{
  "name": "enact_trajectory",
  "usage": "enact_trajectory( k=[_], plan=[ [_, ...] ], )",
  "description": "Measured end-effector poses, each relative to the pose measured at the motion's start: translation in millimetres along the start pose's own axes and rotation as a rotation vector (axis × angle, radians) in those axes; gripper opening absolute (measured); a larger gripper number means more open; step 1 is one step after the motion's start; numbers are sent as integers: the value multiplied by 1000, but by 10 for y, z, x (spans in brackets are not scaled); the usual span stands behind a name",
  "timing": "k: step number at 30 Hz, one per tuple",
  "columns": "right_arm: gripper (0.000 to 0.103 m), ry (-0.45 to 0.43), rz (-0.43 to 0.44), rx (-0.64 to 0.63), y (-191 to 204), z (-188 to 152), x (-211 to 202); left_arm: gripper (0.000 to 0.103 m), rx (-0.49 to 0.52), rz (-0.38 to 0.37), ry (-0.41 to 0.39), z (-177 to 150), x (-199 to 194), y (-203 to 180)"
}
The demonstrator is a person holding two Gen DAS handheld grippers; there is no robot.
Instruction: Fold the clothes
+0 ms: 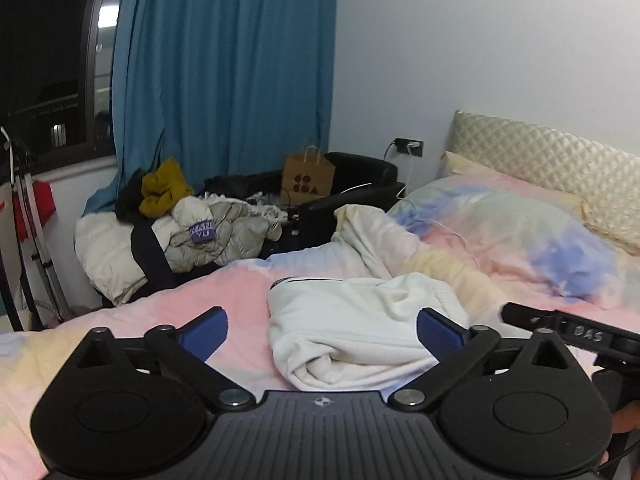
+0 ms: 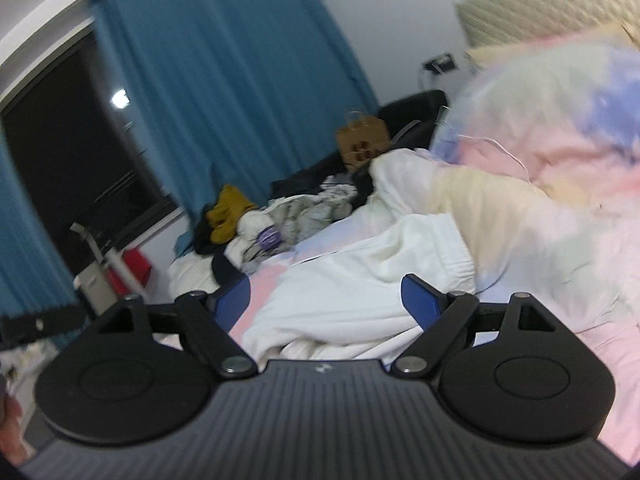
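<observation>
A white garment (image 1: pixel 352 328) lies bunched and partly folded on the pastel tie-dye bedspread (image 1: pixel 160 304). My left gripper (image 1: pixel 322 332) is open, its blue pads (image 1: pixel 208 330) spread either side of the garment's near edge, holding nothing. The other gripper's black body shows at the right edge of the left wrist view (image 1: pixel 576 332). In the right wrist view the same white garment (image 2: pixel 360 280) lies just ahead of my right gripper (image 2: pixel 328 304), which is open and empty; that view is blurred.
A pastel pillow (image 1: pixel 520 232) and quilted headboard (image 1: pixel 552 160) are at the right. A heap of clothes (image 1: pixel 180 232), a brown paper bag (image 1: pixel 306 180) and a black chair (image 1: pixel 352 184) stand beyond the bed by the blue curtain (image 1: pixel 224 80).
</observation>
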State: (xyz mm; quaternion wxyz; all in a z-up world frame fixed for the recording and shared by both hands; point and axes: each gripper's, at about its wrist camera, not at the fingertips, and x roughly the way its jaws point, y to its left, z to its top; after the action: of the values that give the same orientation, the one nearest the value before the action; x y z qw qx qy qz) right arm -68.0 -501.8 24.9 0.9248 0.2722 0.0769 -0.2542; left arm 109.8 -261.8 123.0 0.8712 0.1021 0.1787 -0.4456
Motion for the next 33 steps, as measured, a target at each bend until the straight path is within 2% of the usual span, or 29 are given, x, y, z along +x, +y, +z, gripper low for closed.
enact_trajectory(
  k=[4, 11, 17, 25, 33],
  plan=[
    [85, 31, 13, -76, 202, -95, -253, 103, 23, 2, -12, -134, -379, -110],
    [84, 41, -19, -158, 406, -433, -515, 103, -14, 49, -6, -574, -702, -76],
    [84, 65, -55, -242, 559, -666, -425, 103, -25, 108, 9, -800, -670, 88],
    [84, 56, -111, -293, 600, -815, -275, 103, -6, 128, 20, -890, -474, 193],
    [84, 51, -130, -268, 544, -849, -226, 103, 2, 156, 43, -944, -289, 209]
  ],
)
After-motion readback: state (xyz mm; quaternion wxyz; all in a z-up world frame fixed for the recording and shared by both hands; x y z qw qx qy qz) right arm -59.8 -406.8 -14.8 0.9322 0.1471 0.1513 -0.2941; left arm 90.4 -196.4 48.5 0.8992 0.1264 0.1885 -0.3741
